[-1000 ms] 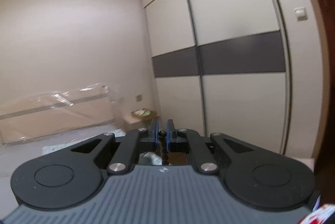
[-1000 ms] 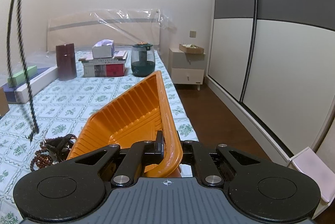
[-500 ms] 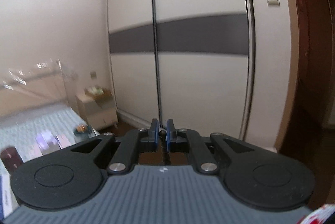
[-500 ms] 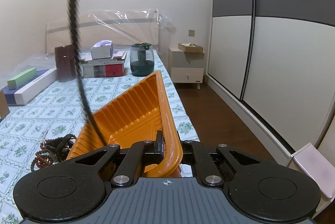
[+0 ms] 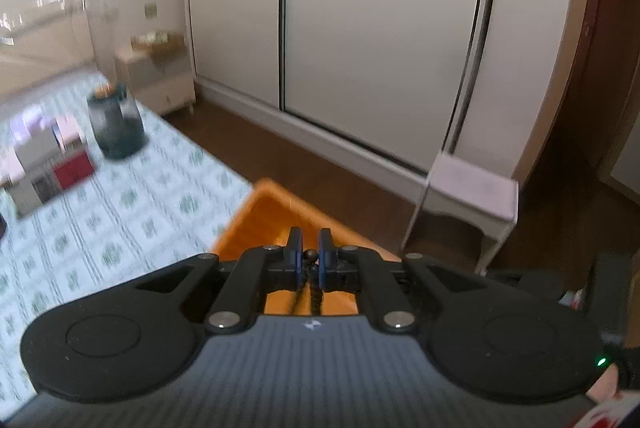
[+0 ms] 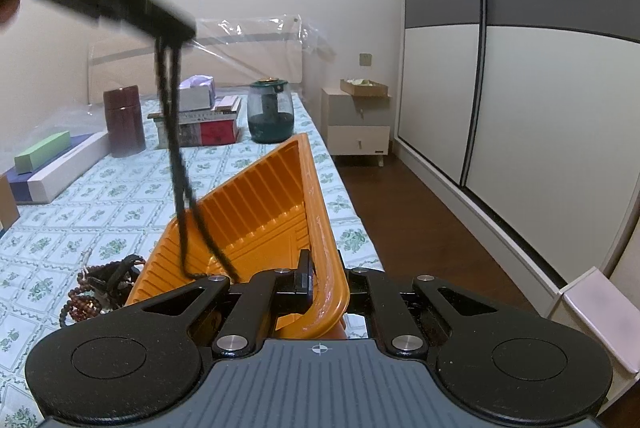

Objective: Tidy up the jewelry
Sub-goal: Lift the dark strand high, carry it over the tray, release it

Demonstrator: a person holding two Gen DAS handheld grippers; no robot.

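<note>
The bed point(image 6: 120, 188), under a green-patterned sheet, fills the left of the right wrist view, with a wardrobe point(image 6: 520, 68) at 3 o'clock. On its near edge sits the orange tray point(image 6: 256, 224), tipped up on its right side. The right gripper point(image 6: 322, 278) is clamped on the tray's rim at 6 o'clock, one finger inside the wall and the other hidden behind it.

The left gripper point(image 5: 308, 258) shows blurred at 10 o'clock in the right wrist view, high over the tray. Its blue pads point(image 5: 296, 260) are nearly together, pinching a dark bead of the black necklace point(image 6: 180, 196). The necklace hangs as a long doubled loop, and its bottom end reaches down inside the tray near the left wall; whether it touches the ribbed floor cannot be told.

A heap of brown beads point(image 6: 96, 292) lies on the sheet at 8 o'clock, just beside the tray's left wall and outside it.

The step in hand looks like lowering the black necklace into the tray while the right gripper steadies it. The next move likely calls for bringing the left gripper down until the strand pools on the floor of the tray, then parting the pads so the bead drops free. The loop is long and swings, so a slow descent should keep it from draping over the wall. The brown beads seem left for a later pick.
</note>
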